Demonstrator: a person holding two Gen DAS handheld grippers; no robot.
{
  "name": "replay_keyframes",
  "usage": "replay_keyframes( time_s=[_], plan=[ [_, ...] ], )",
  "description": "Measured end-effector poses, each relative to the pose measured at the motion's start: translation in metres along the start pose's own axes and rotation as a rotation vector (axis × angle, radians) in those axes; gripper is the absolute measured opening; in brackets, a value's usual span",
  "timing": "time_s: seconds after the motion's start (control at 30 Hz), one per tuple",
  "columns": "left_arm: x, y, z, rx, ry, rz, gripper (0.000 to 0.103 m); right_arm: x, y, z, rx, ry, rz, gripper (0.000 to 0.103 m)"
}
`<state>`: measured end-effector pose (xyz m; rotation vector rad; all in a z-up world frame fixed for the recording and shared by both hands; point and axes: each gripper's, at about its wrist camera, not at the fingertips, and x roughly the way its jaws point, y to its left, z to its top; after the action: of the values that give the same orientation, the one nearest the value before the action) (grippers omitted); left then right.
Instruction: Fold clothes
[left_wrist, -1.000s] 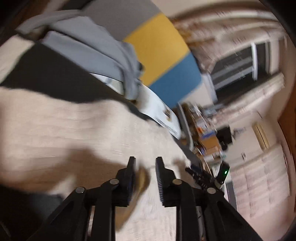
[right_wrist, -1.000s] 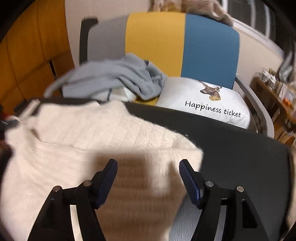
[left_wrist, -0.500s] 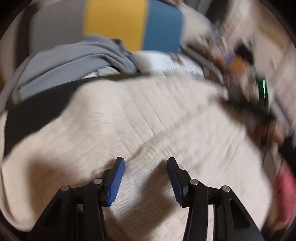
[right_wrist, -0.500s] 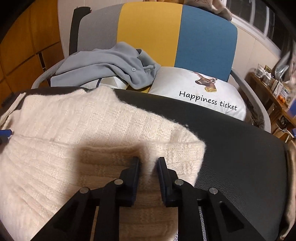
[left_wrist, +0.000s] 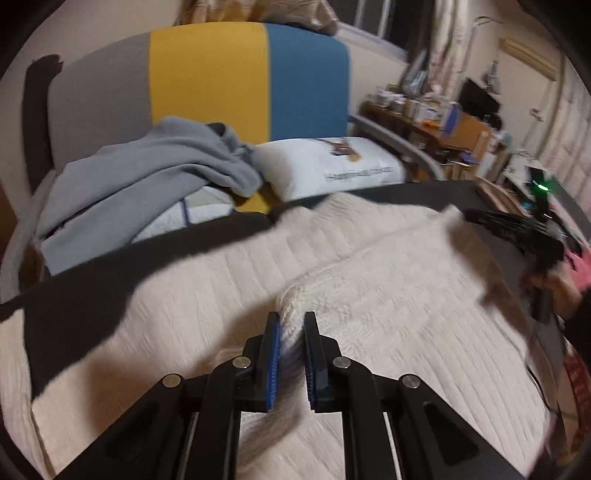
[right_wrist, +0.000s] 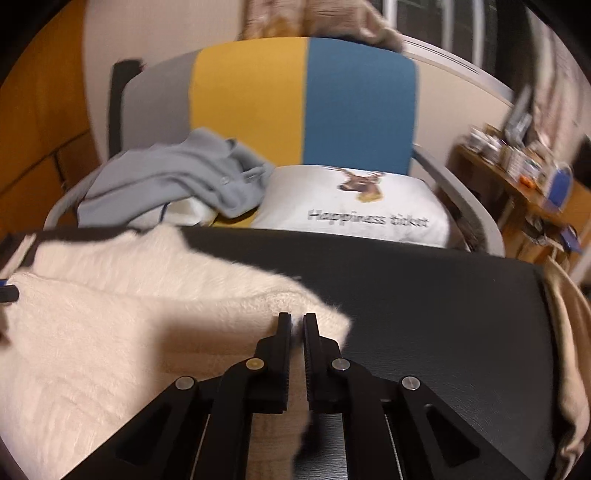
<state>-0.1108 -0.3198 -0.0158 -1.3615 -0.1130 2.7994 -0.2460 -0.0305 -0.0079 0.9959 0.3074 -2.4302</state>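
You can read only one piece of writing here. In your right wrist view, the white pillow (right_wrist: 351, 206) on the chair carries a dark printed line, blurred by motion, that reads "Happiness ticket"; it runs under a small picture of a deer's head. In your left wrist view the same pillow (left_wrist: 332, 170) shows that line much smaller and smeared, so you cannot make out the letters there. The boxes and packets on the shelf (right_wrist: 524, 173) at the right are too blurred for you to read any label.
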Motion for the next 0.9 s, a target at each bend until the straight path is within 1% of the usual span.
replay_keyframes(
  time_s=[0.07, 0.1, 0.13, 0.17, 0.2, 0.27, 0.33, 0.4, 0.43, 0.47, 0.5, 0.53, 0.57, 0.6, 0.63, 0.77, 0.8, 0.83, 0.9],
  plan=[
    [0.017, 0.008, 0.002, -0.037, 0.043, 0.033, 0.015, 0.007, -0.007, 0.0, 0.026, 0.022, -0.019, 0.006],
    [0.025, 0.013, 0.002, -0.06, 0.063, 0.048, 0.021, 0.011, -0.01, 0.0, 0.039, 0.034, -0.028, 0.006],
    [0.033, 0.018, 0.002, -0.083, 0.083, 0.063, 0.024, 0.016, -0.014, -0.002, 0.053, 0.051, -0.041, 0.006],
    [0.033, 0.022, 0.001, -0.113, 0.079, 0.065, 0.025, 0.021, -0.018, -0.003, 0.068, 0.07, -0.055, 0.006],
    [0.028, 0.026, -0.002, -0.147, 0.061, 0.059, 0.028, 0.02, -0.023, -0.006, 0.088, 0.073, -0.049, 0.006],
    [0.011, 0.033, -0.009, -0.207, -0.003, 0.05, 0.028, 0.014, -0.032, -0.012, 0.13, 0.063, -0.021, 0.006],
    [-0.006, 0.037, -0.018, -0.248, -0.051, 0.037, 0.029, -0.005, -0.03, -0.022, 0.142, 0.05, 0.085, 0.007],
    [-0.02, 0.041, -0.03, -0.293, -0.088, -0.005, 0.031, -0.027, -0.025, -0.032, 0.148, 0.036, 0.203, 0.012],
    [-0.024, 0.041, -0.036, -0.305, -0.099, -0.009, 0.032, -0.038, -0.022, -0.037, 0.151, 0.029, 0.262, 0.023],
    [-0.028, 0.039, -0.044, -0.314, -0.109, -0.008, 0.033, -0.049, -0.02, -0.043, 0.153, 0.022, 0.322, 0.043],
    [-0.03, 0.038, -0.049, -0.323, -0.119, -0.005, 0.033, -0.056, -0.013, -0.051, 0.175, 0.036, 0.419, 0.056],
    [-0.031, 0.037, -0.052, -0.331, -0.128, -0.002, 0.033, -0.063, -0.005, -0.061, 0.204, 0.058, 0.533, 0.081],
    [-0.032, 0.035, -0.056, -0.339, -0.137, 0.001, 0.033, -0.067, 0.005, -0.07, 0.223, 0.07, 0.597, 0.09],
    [-0.033, 0.034, -0.059, -0.347, -0.146, 0.005, 0.033, -0.07, 0.015, -0.078, 0.236, 0.078, 0.64, 0.091],
    [-0.033, 0.032, -0.061, -0.35, -0.152, 0.005, 0.034, -0.069, 0.016, -0.082, 0.265, 0.066, 0.631, 0.091],
    [-0.027, 0.022, -0.06, -0.351, -0.171, 0.004, 0.037, -0.058, 0.005, -0.09, 0.399, -0.014, 0.506, 0.092],
    [-0.025, 0.02, -0.059, -0.349, -0.177, 0.01, 0.04, -0.055, 0.002, -0.091, 0.433, -0.033, 0.475, 0.092],
    [-0.017, 0.019, -0.06, -0.352, -0.158, 0.014, 0.041, -0.053, -0.001, -0.093, 0.466, -0.053, 0.443, 0.092],
    [0.004, 0.018, -0.064, -0.361, -0.094, 0.019, 0.041, -0.047, -0.007, -0.097, 0.532, -0.093, 0.378, 0.091]
  ],
)
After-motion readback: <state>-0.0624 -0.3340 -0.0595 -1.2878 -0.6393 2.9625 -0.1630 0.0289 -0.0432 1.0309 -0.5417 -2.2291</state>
